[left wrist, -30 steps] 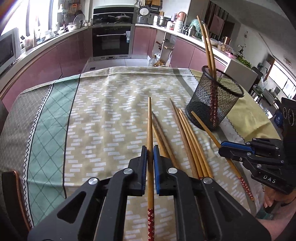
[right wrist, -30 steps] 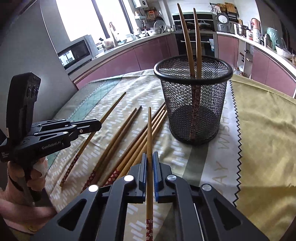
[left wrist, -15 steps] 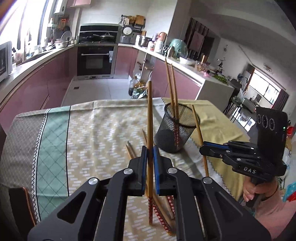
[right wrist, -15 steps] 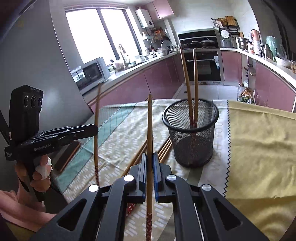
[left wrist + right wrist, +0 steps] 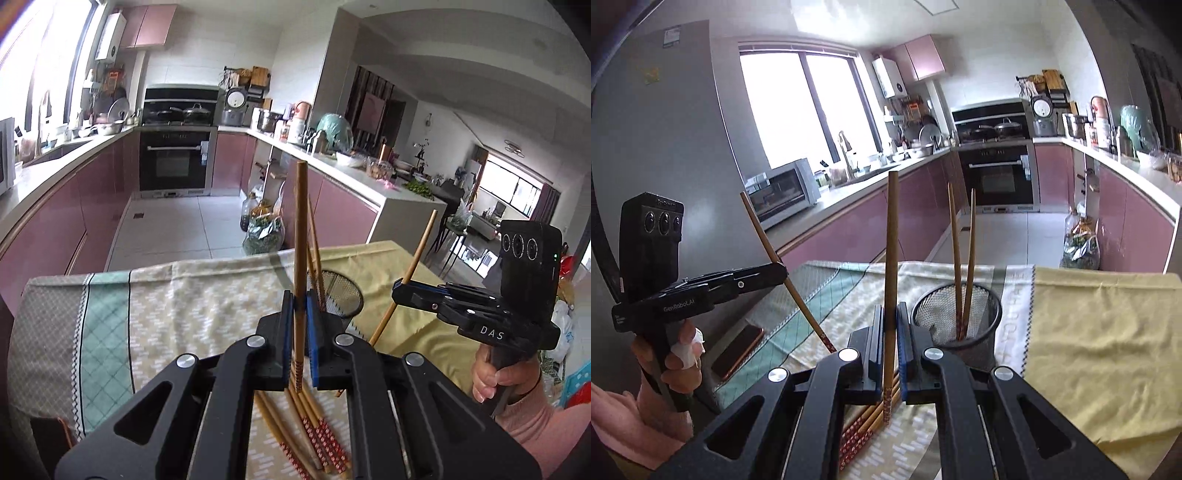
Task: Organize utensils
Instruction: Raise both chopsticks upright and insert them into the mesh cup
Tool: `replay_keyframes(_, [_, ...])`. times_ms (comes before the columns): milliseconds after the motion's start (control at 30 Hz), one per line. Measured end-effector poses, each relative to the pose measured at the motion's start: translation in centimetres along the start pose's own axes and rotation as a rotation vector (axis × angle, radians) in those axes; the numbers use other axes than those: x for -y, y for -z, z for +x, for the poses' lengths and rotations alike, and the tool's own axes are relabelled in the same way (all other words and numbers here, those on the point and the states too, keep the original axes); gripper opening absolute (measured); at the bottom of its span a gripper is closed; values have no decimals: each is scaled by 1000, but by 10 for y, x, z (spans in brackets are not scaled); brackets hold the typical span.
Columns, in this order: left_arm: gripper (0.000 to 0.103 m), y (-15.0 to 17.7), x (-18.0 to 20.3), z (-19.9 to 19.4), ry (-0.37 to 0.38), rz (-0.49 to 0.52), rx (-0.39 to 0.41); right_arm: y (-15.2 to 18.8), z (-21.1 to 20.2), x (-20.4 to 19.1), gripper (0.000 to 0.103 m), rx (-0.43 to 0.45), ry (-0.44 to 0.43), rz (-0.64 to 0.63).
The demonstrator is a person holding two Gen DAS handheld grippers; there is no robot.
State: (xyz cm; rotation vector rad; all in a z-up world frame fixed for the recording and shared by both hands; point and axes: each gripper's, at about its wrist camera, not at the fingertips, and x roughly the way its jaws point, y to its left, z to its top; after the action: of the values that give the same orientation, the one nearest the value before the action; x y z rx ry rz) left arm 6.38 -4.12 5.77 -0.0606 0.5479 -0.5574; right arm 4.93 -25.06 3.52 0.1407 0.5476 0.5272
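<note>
My left gripper [image 5: 300, 314] is shut on a wooden chopstick [image 5: 300, 236], which stands nearly upright above the table. In the right wrist view the same gripper [image 5: 783, 273] shows at the left with its chopstick [image 5: 768, 243] slanting. My right gripper [image 5: 891, 325] is shut on a second chopstick [image 5: 892, 240], also upright; from the left wrist view that gripper [image 5: 397, 291] hangs to the right. A black mesh holder [image 5: 979, 314] stands just beyond, with two chopsticks [image 5: 962, 258] in it. Several loose chopsticks [image 5: 314, 435] lie on the cloth below the fingers.
A patterned tablecloth [image 5: 184, 302] covers the table, with a yellow cloth [image 5: 1100, 332] on the right part. A phone [image 5: 738, 350] lies near the table's left edge. A hand [image 5: 491, 376] holds each gripper. Kitchen counters and an oven stand behind.
Both grippers have risen off the table and tilted up, each carrying its chopstick from lying flat to nearly upright. The holder and the loose chopsticks have stayed put.
</note>
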Motion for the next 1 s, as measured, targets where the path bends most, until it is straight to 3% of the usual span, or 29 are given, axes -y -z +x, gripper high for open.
replay_keyframes(533, [7, -69, 44, 18, 40, 64, 108, -69, -19, 15, 6, 146, 73, -64])
replay_keyframes(733, [7, -66, 50, 57, 20, 71, 30, -68, -1, 29, 6, 107, 111, -57])
replay_keyframes(1000, [7, -40, 36, 104, 26, 57, -118, -53, 32, 44, 6, -55, 123, -47])
